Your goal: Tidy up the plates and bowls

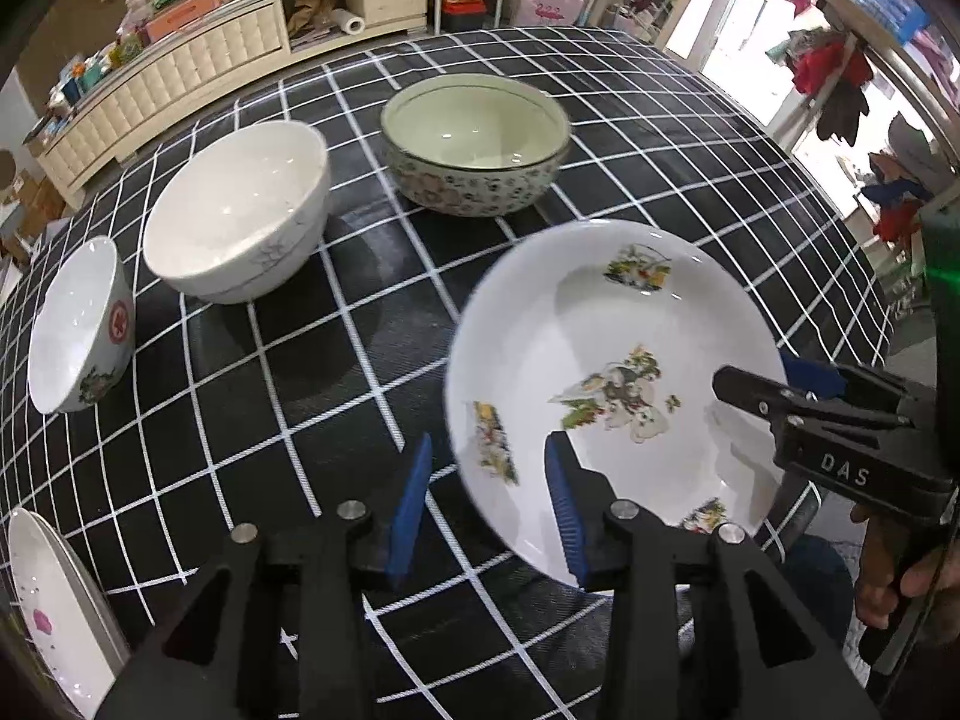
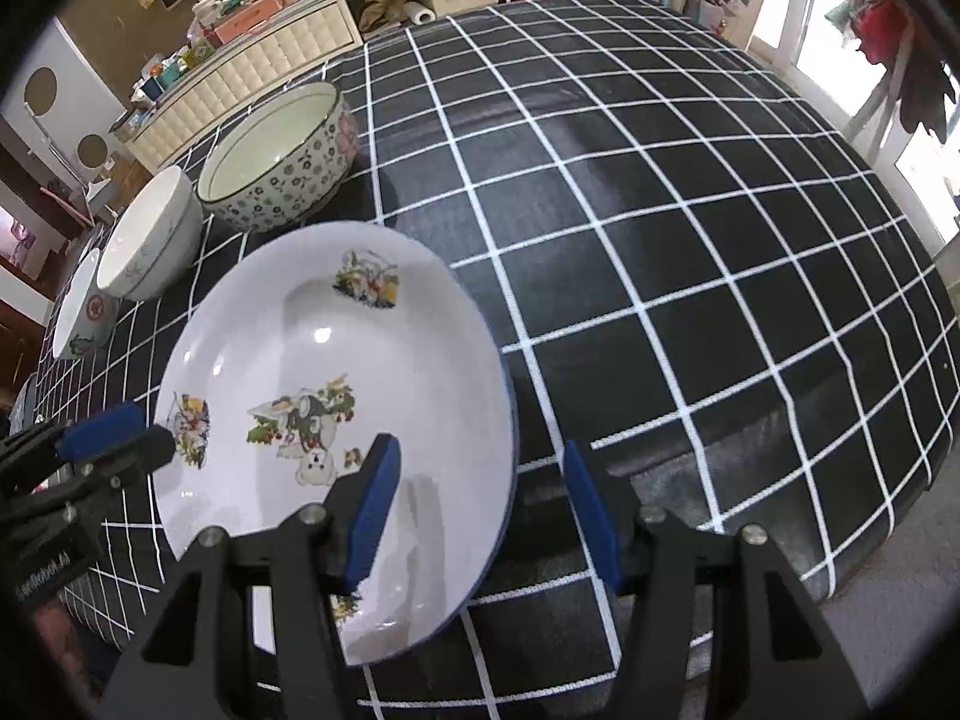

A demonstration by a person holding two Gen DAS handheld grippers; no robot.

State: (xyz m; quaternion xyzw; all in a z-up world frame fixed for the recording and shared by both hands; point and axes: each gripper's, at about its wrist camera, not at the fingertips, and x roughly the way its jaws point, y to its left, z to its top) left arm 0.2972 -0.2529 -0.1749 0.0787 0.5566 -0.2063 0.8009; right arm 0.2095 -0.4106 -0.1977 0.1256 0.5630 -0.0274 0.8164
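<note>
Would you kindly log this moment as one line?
left hand-held gripper: open, straddling plate rim | right hand-held gripper: open, straddling opposite rim | bowls: untouched

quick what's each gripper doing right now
Left gripper: open, fingers astride the near rim of the flowered plate, not clamped.
Right gripper: open, fingers astride the plate's other edge, not clamped.

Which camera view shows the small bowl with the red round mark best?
The left wrist view. There the small bowl stands whole at the left of the table, red mark and rim clear. In the right wrist view, the same bowl sits far left, smaller, partly hidden behind the white bowl.
</note>
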